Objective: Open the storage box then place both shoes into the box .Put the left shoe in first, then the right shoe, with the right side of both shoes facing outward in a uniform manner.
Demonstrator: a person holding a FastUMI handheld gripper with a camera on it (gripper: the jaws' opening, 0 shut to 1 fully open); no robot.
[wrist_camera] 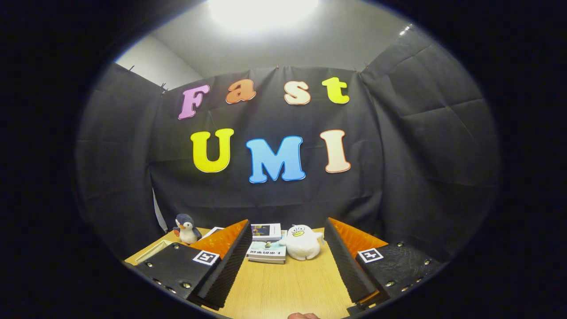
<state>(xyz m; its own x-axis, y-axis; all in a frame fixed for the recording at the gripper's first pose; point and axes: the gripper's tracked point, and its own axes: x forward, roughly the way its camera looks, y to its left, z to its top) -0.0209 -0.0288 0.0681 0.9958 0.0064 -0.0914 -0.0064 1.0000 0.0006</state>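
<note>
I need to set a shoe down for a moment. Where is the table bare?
The wooden table is bare between the open gripper fingers and just ahead of them. Beyond that it is crowded: stacked books, a white plush duck, and a penguin toy further left.

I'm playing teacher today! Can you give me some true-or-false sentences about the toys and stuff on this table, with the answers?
1. The gripper has its fingers spread apart with nothing between them. True.
2. The white plush duck sits on the wooden table beyond the fingers. True.
3. The small plush penguin lies on top of the stacked books. False: it stands apart from them, past the other finger.
4. The duck is gripped by both fingers. False: neither finger touches it.
</note>
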